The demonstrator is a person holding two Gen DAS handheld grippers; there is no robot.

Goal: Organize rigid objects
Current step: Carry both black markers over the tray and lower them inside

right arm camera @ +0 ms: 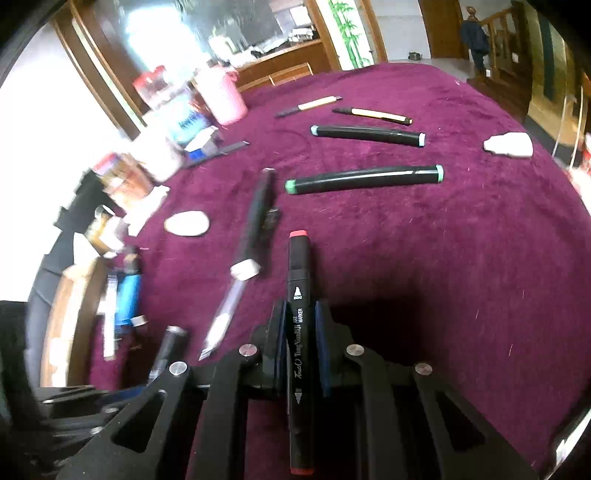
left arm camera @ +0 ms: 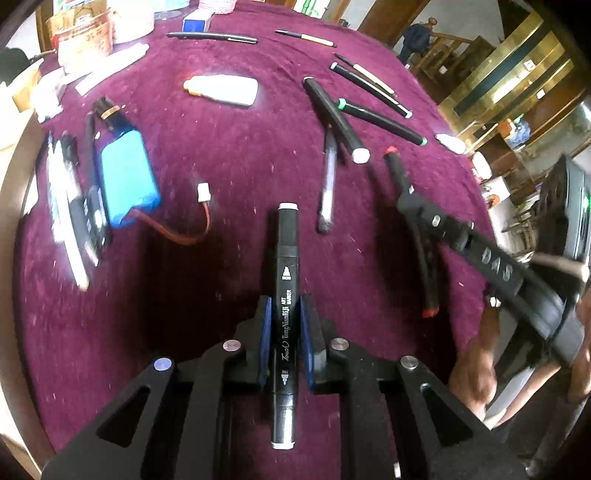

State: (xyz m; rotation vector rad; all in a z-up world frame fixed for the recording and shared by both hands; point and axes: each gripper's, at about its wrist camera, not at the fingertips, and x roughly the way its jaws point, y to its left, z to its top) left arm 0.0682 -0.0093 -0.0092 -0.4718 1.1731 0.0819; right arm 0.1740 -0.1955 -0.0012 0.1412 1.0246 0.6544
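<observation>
My left gripper (left arm camera: 285, 314) is shut on a black art marker with grey caps (left arm camera: 285, 280), held above the purple tablecloth (left arm camera: 229, 155). My right gripper (right arm camera: 300, 332) is shut on a black art marker with red caps (right arm camera: 300, 295), also above the cloth. The right gripper with its red-capped marker (left arm camera: 397, 168) shows at the right of the left wrist view. More markers lie on the cloth: a green-capped one (right arm camera: 364, 179), a pale-blue-capped one (right arm camera: 367, 133) and a white-capped one (right arm camera: 255, 229).
A blue battery pack (left arm camera: 127, 181) with red wires, a white bottle (left arm camera: 223, 88), thin pens (left arm camera: 212, 36), a clear pen (left arm camera: 327, 184) and a white eraser (right arm camera: 509, 144) lie on the cloth. Boxes, a pink cup (right arm camera: 221, 94) and jars crowd the far left edge.
</observation>
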